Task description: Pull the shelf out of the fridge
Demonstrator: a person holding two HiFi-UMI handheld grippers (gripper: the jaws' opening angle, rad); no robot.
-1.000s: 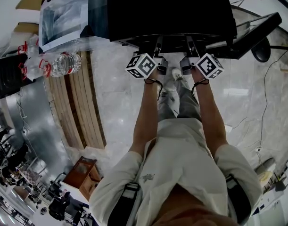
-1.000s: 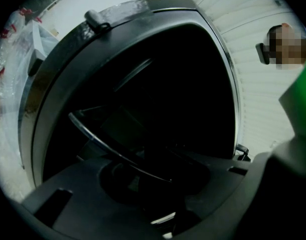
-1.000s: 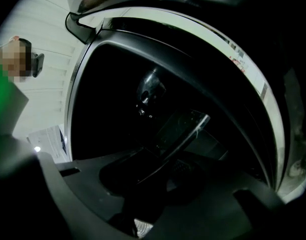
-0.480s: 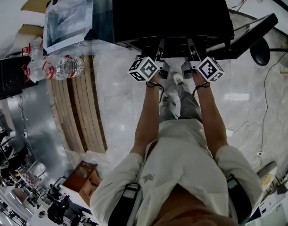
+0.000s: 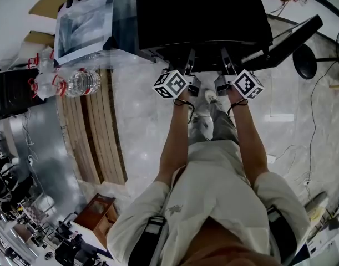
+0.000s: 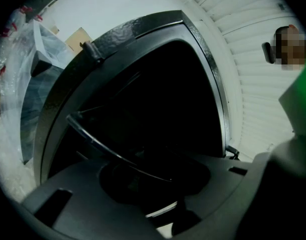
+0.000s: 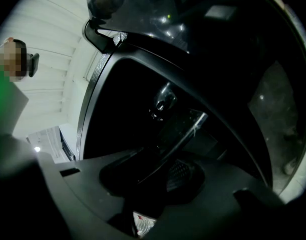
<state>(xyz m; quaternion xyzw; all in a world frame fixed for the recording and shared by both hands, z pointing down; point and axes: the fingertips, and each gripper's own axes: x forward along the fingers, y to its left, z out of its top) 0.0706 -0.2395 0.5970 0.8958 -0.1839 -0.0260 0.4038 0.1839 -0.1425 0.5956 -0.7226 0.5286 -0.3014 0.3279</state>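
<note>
Clamped shut on the glass shelf (image 6: 107,149) front edge: left gripper (image 5: 189,54) and right gripper (image 5: 224,54) alike. Drawn slightly back from the fridge (image 5: 202,15) versus 1 s ago. Likely sliding the glass shelf outward, though mostly inside yet.

The black boxy fridge (image 5: 202,15) blocks the way ahead. Only its dark front opening admits the left tool (image 5: 189,65) and right tool (image 5: 225,65), each clamped on the thin clear shelf (image 6: 107,146) that crosses it. The black open door (image 5: 286,37) walls off the right. Pale wooden planks (image 5: 94,132) and clear plastic bottles (image 5: 77,82) crowd the left, with open grey marble floor (image 5: 141,121) between.
</note>
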